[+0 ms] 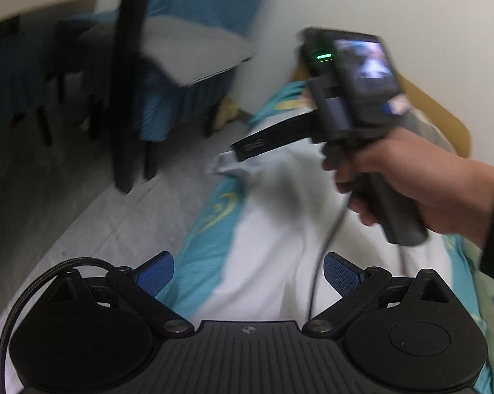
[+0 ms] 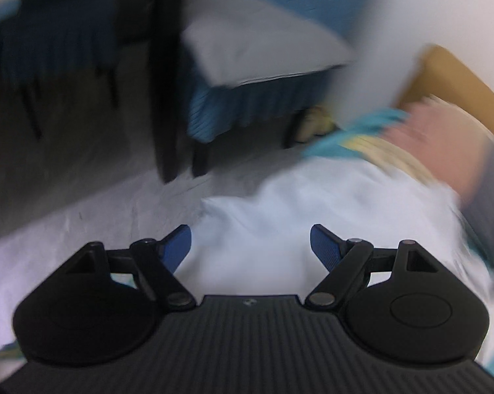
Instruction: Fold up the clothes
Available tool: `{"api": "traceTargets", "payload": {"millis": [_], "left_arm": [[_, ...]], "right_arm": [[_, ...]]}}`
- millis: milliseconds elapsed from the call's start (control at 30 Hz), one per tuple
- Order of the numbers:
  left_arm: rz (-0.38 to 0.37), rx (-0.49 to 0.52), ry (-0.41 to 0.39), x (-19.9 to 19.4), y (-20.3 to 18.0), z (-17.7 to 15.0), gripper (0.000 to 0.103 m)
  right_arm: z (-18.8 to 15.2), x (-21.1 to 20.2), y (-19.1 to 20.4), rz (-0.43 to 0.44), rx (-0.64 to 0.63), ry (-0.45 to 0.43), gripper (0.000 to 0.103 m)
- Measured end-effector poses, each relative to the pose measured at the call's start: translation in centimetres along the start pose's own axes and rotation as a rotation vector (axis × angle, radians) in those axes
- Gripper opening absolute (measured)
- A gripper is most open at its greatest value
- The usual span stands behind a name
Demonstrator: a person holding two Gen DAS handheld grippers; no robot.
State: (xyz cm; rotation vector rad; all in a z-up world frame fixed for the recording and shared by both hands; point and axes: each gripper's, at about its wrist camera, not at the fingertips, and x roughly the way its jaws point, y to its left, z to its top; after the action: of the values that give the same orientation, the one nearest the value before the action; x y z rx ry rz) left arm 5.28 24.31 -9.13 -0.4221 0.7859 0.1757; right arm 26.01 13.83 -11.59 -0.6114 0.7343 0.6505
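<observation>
A white garment [image 1: 280, 229] lies spread on a bed with a teal patterned sheet [image 1: 214, 216]. My left gripper [image 1: 248, 271] is open and empty, hovering above the garment's near part. The right gripper's body [image 1: 345, 98] shows in the left wrist view, held in a hand above the far part of the garment. In the right wrist view my right gripper [image 2: 250, 246] is open and empty above the white garment [image 2: 280, 210]. Both views are blurred by motion.
A second bed with a grey pillow [image 1: 194, 49] and blue skirt stands across the grey floor [image 1: 66, 197]. A black post [image 1: 125, 98] rises between the beds. A tan headboard [image 2: 450, 75] and a pinkish pillow [image 2: 437, 131] sit at the far right.
</observation>
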Motion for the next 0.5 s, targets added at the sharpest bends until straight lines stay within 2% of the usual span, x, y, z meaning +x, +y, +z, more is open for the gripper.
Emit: {"api": "traceTargets", "payload": {"millis": [233, 267, 300, 333, 367, 400, 500], "left_arm": [[0.043, -0.063, 0.029, 2.9, 2.3, 0.4, 0.099], [0.047, -0.069, 0.034, 3.2, 2.4, 0.4, 0.098], [0.050, -0.074, 0.038, 3.4, 2.5, 0.4, 0.098], [0.050, -0.083, 0.031, 3.6, 2.7, 0.5, 0.098], [0.050, -0.092, 0.024, 3.7, 2.8, 0.6, 0.098], [0.048, -0.089, 0.004, 3.7, 2.7, 0.7, 0.098], [0.040, -0.055, -0.049, 3.4, 2.2, 0.7, 0.098]], "right_arm": [[6.1, 12.4, 6.4, 0.005, -0.290, 0.120, 0.080], [6.2, 12.9, 6.6, -0.022, -0.301, 0.125, 0.076], [6.2, 13.4, 6.7, -0.050, -0.312, 0.129, 0.069], [6.3, 13.8, 6.8, -0.077, -0.320, 0.132, 0.046], [6.4, 13.8, 6.7, -0.102, -0.315, 0.125, 0.018], [6.6, 13.6, 6.2, -0.127, -0.295, 0.114, 0.012], [6.8, 11.0, 4.4, -0.168, -0.195, 0.012, 0.010]]}}
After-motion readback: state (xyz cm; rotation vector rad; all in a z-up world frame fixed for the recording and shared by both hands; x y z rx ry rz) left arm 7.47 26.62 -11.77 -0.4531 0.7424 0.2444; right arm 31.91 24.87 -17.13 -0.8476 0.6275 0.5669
